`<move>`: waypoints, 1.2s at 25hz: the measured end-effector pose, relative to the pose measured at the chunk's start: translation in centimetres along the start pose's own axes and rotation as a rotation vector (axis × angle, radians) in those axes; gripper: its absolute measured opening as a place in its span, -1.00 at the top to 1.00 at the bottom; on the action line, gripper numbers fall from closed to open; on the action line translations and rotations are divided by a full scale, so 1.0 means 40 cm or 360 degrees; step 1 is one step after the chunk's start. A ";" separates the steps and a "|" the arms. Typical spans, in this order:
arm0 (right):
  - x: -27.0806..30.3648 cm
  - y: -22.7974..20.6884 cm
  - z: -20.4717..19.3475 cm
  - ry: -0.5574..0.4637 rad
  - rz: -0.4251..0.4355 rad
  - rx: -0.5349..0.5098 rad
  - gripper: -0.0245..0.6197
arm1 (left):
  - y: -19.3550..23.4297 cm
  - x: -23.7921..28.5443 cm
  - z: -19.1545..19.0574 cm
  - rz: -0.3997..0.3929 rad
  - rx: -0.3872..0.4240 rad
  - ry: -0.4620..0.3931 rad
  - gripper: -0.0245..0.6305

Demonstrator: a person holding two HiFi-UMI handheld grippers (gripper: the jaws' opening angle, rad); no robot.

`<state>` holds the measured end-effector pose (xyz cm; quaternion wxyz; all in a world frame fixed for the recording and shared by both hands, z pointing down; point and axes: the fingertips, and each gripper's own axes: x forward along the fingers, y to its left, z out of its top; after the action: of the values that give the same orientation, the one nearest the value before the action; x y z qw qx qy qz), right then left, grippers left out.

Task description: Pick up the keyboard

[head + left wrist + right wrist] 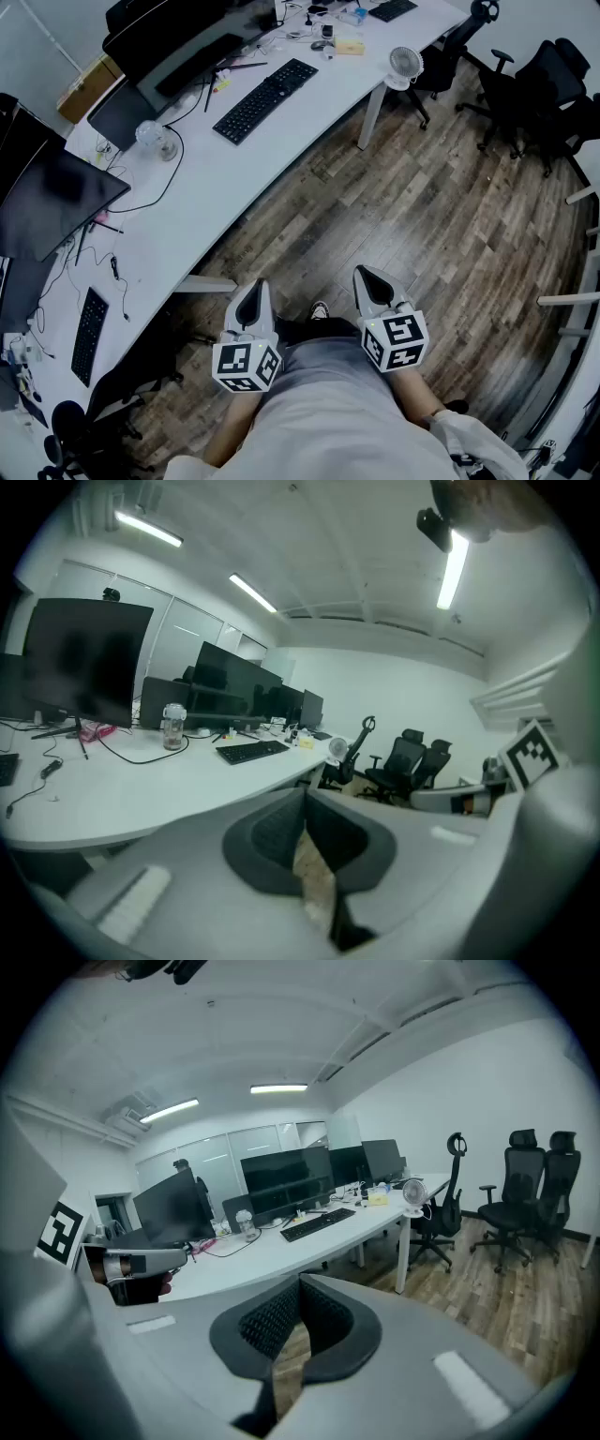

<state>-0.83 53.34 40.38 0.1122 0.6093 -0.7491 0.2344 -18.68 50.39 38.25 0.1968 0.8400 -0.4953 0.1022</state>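
Note:
A black keyboard [267,98] lies flat on the long white curved desk [216,187], toward its far end. It also shows small in the left gripper view as the keyboard [251,751] and in the right gripper view as the keyboard [317,1224]. Both grippers are held close to the person's body over the wooden floor, well short of the desk. My left gripper [253,289] is shut with nothing in it, its jaws meeting at the tips [305,797]. My right gripper [366,277] is likewise shut and empty [300,1285].
A second black keyboard [89,335] lies at the desk's near left end. Dark monitors [52,202], a clear jar [159,141], cables and a small white fan [405,66] stand on the desk. Black office chairs [544,84] stand at the far right.

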 end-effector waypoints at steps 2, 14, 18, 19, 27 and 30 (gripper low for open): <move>-0.006 -0.001 -0.011 0.0004 0.0007 0.0004 0.94 | -0.012 0.002 -0.007 -0.0010 0.0009 0.0008 0.93; -0.006 0.015 -0.039 0.0019 0.0005 0.0080 0.95 | -0.014 -0.004 -0.022 -0.0052 0.0031 0.0047 0.93; 0.008 0.005 -0.043 0.0038 0.0021 0.0127 0.94 | -0.017 0.021 -0.027 -0.0076 0.0022 0.0064 0.93; 0.006 0.000 -0.046 0.0041 0.0012 0.0134 0.94 | -0.023 0.028 -0.032 -0.0091 0.0020 0.0075 0.93; 0.005 -0.056 -0.040 0.0059 -0.0038 0.0165 0.94 | -0.083 0.118 -0.028 -0.0216 0.0037 0.0117 0.93; 0.018 -0.081 -0.030 0.0075 -0.0047 0.0174 0.94 | -0.106 0.158 -0.013 -0.0253 0.0057 0.0126 0.93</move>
<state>2.01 52.83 42.44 0.0999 0.6198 -0.7233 0.2876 -11.89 47.44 40.07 0.2085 0.8754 -0.4169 0.1282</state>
